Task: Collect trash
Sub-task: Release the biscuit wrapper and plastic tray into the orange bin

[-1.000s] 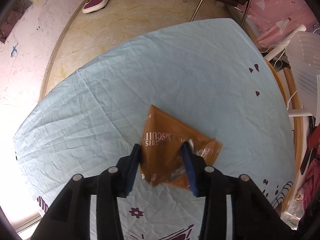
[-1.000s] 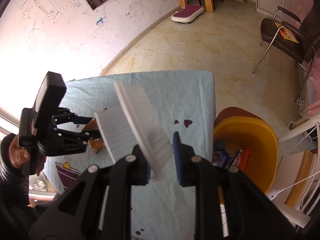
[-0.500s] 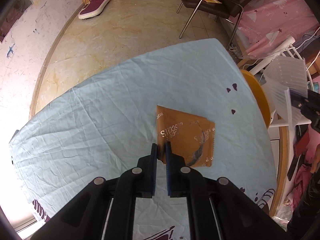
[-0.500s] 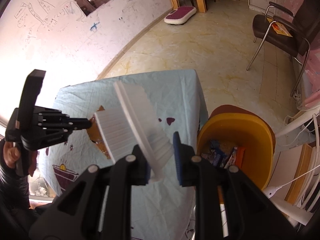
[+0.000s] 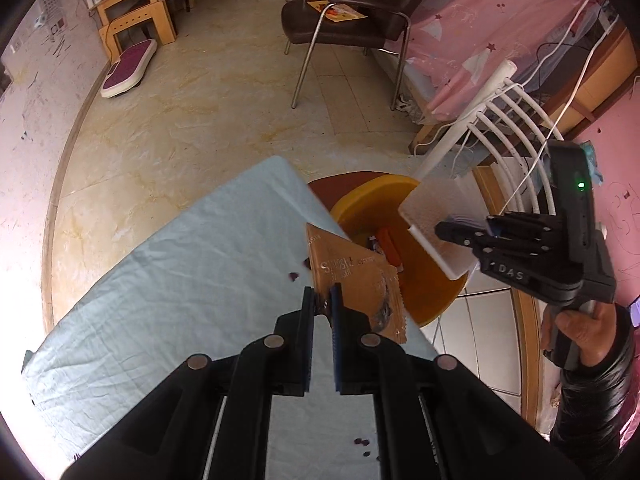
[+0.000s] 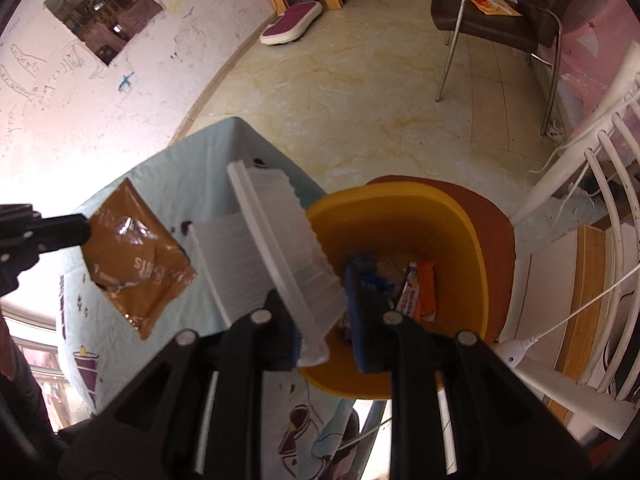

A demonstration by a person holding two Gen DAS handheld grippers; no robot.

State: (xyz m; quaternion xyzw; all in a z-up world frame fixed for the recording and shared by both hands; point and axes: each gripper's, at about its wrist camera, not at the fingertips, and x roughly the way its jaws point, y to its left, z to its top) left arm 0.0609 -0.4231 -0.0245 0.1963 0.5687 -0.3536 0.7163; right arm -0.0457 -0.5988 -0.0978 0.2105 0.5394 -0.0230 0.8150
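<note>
A: Starting at our left gripper (image 5: 323,303), low and centre in the left wrist view: its blue pads are pinched nearly together on one corner of the brown biscuit wrapper (image 5: 352,276).

B: Agreed. The wrapper fans up and to the right from that pinch, lifted off the pale blue tablecloth (image 5: 192,300) and overlapping the table's right edge. In the right wrist view we see the same wrapper at centre left, hanging from the black fingertips that enter from the left edge.

A: And our right gripper (image 6: 326,320), bottom centre of its own view?

B: Clamped on a white ribbed plastic tray (image 6: 280,248). The tray's rim sits between the pads and the piece slants up toward the upper left.

A: In the left wrist view that tray sits at centre right, over the yellow bin (image 5: 424,280).

B: Yes, the bin stands just beside the table, on a reddish-brown seat (image 6: 492,232). Inside we see an orange packet (image 6: 426,288) and blue wrappers.

A: A dark chair (image 5: 344,20) stands on the marble floor near the top of the frame.
</note>
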